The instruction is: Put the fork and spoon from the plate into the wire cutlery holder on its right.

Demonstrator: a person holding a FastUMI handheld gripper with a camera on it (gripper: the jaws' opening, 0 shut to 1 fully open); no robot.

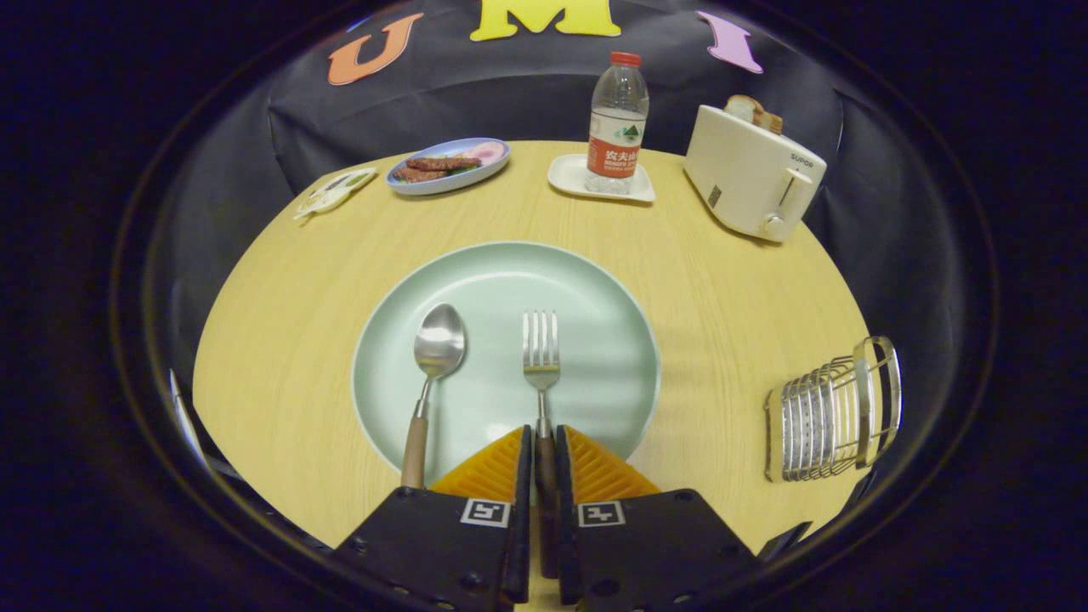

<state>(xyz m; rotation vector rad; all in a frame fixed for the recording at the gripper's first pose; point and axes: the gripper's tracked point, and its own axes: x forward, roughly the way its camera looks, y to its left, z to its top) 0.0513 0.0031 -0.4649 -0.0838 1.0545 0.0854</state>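
Observation:
A pale green plate [586, 280] lies on the round wooden table. On it rest a spoon [435, 357] with a wooden handle, to the left, and a fork [541, 353], tines pointing away from me. My gripper [544, 438] is shut on the fork's wooden handle, which runs back between the two fingers. The spoon's handle reaches the plate's near rim just left of the left finger. The wire cutlery holder [833, 416] stands to the right of the plate, near the table's edge.
Beyond the plate stand a water bottle [616, 119] on a small white dish, a white toaster [752, 174] with bread in it, a blue plate of food [449, 166] and a small packet [334, 193]. Bare tabletop lies between plate and holder.

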